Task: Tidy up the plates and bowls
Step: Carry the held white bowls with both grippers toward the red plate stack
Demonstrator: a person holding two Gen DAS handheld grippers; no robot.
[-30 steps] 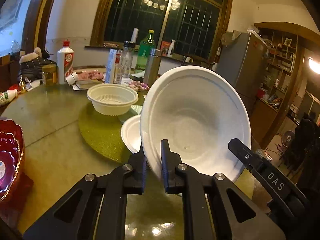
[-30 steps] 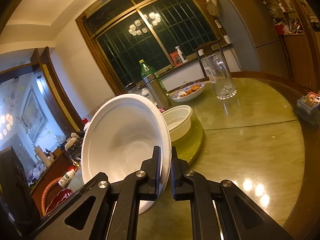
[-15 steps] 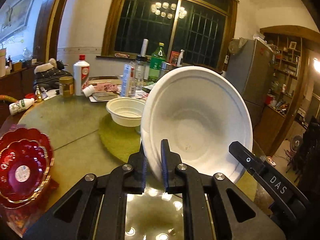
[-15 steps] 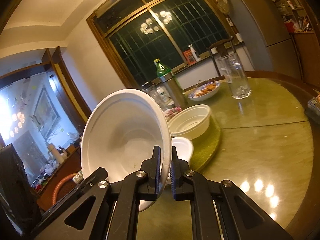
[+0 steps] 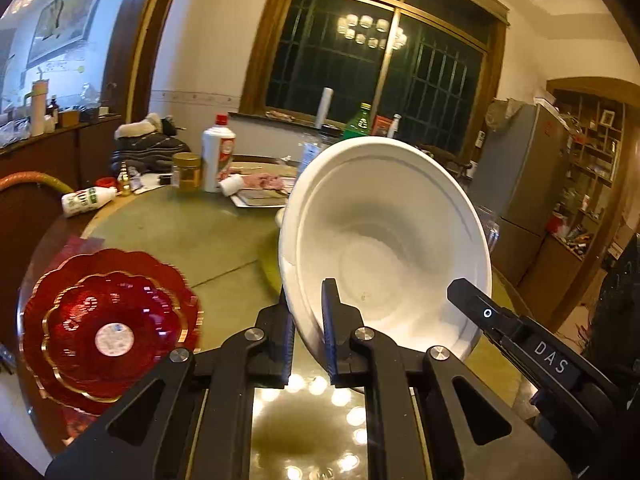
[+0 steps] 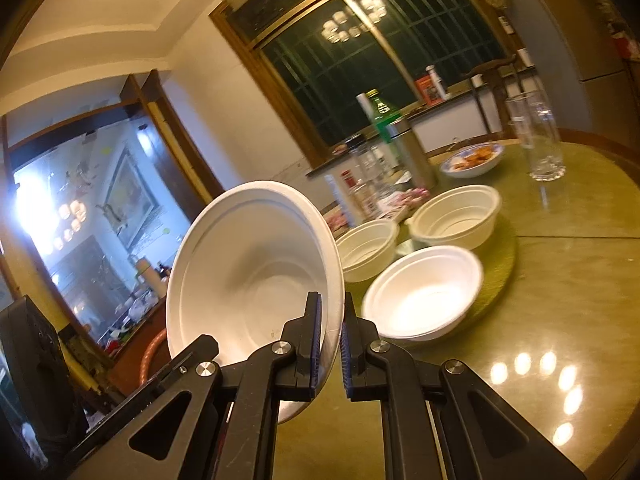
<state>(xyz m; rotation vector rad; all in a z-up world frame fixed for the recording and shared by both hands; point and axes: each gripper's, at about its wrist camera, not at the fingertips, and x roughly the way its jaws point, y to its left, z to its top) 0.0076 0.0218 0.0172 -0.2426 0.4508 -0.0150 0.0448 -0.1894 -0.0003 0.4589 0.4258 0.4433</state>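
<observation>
the step in hand was a two-handed carry of one white bowl (image 5: 384, 248). the left hand-held gripper (image 5: 306, 320) was clamped narrow on the bowl's rim at its lower left edge, one jaw inside the bowl and one outside. the right hand-held gripper (image 6: 330, 344) was clamped the same way on the opposite edge of the rim. the bowl hung clear of the desk (image 5: 192, 236), tipped so that its opening faced both cameras.

in the right wrist view three more white bowls stood on a green mat (image 6: 500, 276) – the nearest bowl (image 6: 424, 292) just beyond the held one. in the left wrist view a stack of red plates (image 5: 108, 328) lay near the desk edge, well apart from the bowls.

by judgement the next move called for levelling the bowl, bringing it over its resting place – probably one of the bowls on the mat – and lowering it squarely before either grip was released. releasing one side first would risk the bowl swinging or dropping.
</observation>
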